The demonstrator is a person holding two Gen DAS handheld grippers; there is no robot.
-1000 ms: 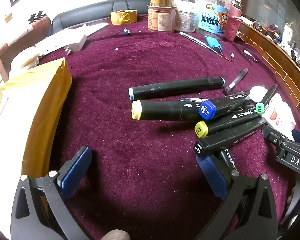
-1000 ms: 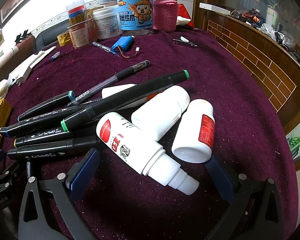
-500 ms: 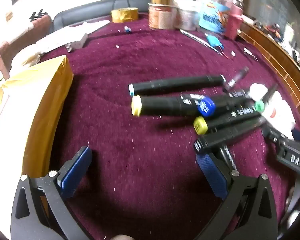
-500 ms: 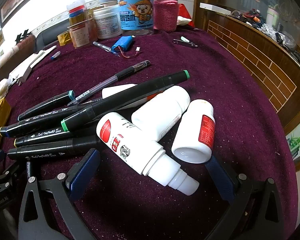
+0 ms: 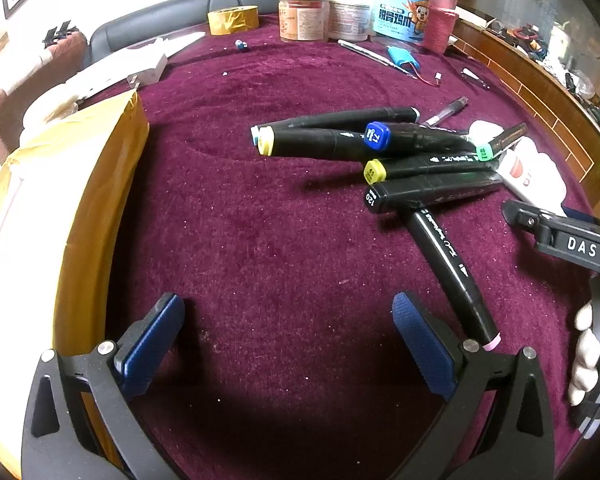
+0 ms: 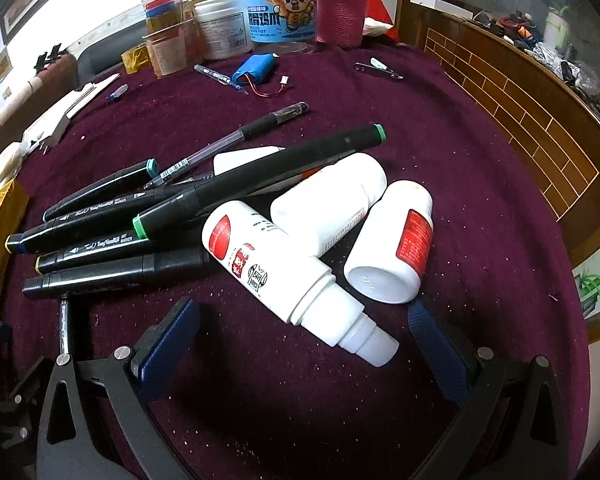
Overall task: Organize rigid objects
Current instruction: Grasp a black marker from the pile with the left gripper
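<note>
Several black art markers [image 5: 380,148] lie in a loose pile on the maroon cloth, caps yellow, blue, green and black. One pink-tipped marker [image 5: 452,276] points toward my left gripper's right finger. My left gripper [image 5: 288,344] is open over bare cloth, in front of the pile. In the right wrist view the same markers [image 6: 112,232] lie left, and three white bottles [image 6: 320,220] lie on their sides in the middle. My right gripper [image 6: 304,344] is open, with the nozzle of the nearest bottle [image 6: 284,268] between its fingers.
A yellow-taped parcel [image 5: 52,216] fills the left side. Jars and tubs [image 5: 340,12], a tape roll [image 5: 233,19], a blue battery pack [image 6: 256,74] and a clear pen [image 6: 236,140] sit farther back. A brick-patterned wooden edge [image 6: 520,112] bounds the right.
The left wrist view has pulled back and up a little, so the marker pile sits farther off and the pink-tipped marker shows fully. The right wrist view is almost unchanged.
</note>
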